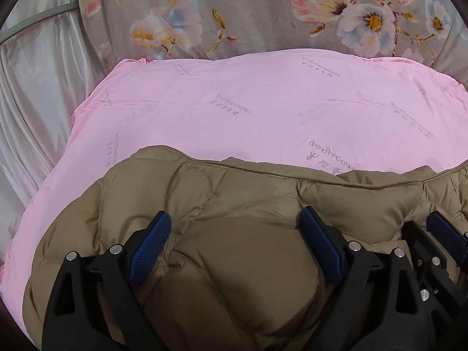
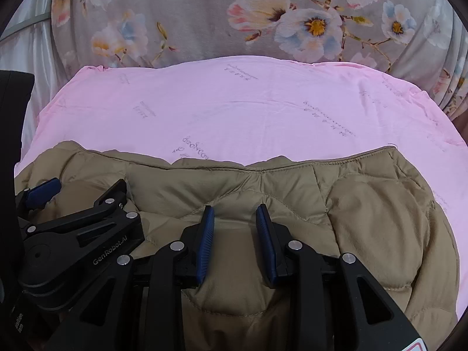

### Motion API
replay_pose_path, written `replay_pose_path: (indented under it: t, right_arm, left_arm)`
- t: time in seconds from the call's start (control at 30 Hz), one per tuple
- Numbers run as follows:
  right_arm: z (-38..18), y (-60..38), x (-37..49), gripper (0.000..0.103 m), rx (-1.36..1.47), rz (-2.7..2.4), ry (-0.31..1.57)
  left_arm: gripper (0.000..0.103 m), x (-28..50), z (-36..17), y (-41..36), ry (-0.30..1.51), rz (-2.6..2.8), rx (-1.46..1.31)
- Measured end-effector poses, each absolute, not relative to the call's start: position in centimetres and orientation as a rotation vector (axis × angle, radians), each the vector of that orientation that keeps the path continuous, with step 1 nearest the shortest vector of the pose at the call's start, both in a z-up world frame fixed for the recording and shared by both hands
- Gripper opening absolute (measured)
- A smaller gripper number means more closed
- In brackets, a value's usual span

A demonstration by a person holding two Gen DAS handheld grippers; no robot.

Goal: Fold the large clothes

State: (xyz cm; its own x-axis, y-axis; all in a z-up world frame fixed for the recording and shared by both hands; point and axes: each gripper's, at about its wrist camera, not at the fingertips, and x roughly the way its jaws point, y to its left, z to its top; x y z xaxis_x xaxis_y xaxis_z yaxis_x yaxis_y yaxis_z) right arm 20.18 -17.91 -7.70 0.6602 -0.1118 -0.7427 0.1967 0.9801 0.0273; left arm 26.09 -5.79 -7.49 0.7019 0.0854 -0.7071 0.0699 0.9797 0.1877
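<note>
On top of a pink sheet [image 1: 263, 108] that covers the bed lies a tan quilted jacket [image 1: 239, 263], bunched into a thick, rounded heap near the front edge, with bare pink cloth beyond it and a grey flowered blanket [image 1: 234, 8] at the far side. From the right wrist view a long stitched edge of the jacket runs across the heap and the right part bulges in a soft lobe, so the garment looks doubled over on itself at least once, though how many layers lie underneath cannot be told. The left gripper [image 1: 237, 245] stands with its jaws wide apart, a puffy mound of jacket rising between them but not pinched. The right gripper [image 2: 235, 239] has its jaws at a narrower gap, set over the padded cloth; nothing is squeezed between its blue pads [image 2: 206, 242] as far as can be seen. Both grippers sit close side by side above the middle of the heap. My judgement is that the folding is partly done: the jacket is gathered but lumpy and uneven, and it probably needs one more fold or a pressing flat.
</note>
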Motion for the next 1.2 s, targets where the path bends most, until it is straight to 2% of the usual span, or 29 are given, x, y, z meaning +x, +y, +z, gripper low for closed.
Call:
replay_pose_path:
  t: [0.17, 0.3, 0.37, 0.43, 0.5, 0.63, 0.8, 1.03, 1.2]
  right_arm:
    - [-7.3, -18.6, 19.8, 0.03, 0.15, -0.148, 0.821]
    - [-4.9, -20.7, 16.8, 0.03, 0.241, -0.146, 0.795]
    - [-3.8, -22.1, 15.3, 0.037, 0.227, -0.192, 0.766]
    - [-3.2, -24.6, 13.9, 0.038, 0.208, -0.276, 0.74]
    - [-3.6, -27.4, 13.6, 0.041, 0.251, -0.326, 0.757]
    - [-6.2, -31.0, 13.4, 0.039, 0.417, -0.298, 0.799]
    - [-6.8, -28.1, 14.2, 0.043, 0.24, -0.365, 0.81]
    - [-6.7, -28.3, 14.0, 0.044, 0.26, -0.357, 0.817]
    - [-5.3, -26.6, 14.6, 0.045, 0.169, -0.434, 0.851]
  left_arm:
    - [0.089, 26.3, -7.3, -5.4, 0.805, -0.009, 0.187]
    - [0.089, 24.9, -5.6, -3.3, 0.823, -0.058, 0.153]
    - [0.09, 23.2, -4.3, -1.9, 0.793, -0.059, 0.146]
    - [0.09, 21.8, -3.4, -0.3, 0.749, -0.019, 0.161]
    - [0.093, 21.5, -3.1, 1.5, 0.734, 0.014, 0.151]
    - [0.093, 23.8, -5.1, 5.3, 0.844, 0.029, 0.02]
    - [0.095, 23.4, -6.7, 4.5, 0.81, 0.054, 0.067]
    - [0.096, 23.4, -6.8, 4.3, 0.818, 0.064, 0.072]
    - [0.096, 23.4, -6.7, 4.4, 0.823, 0.058, 0.069]
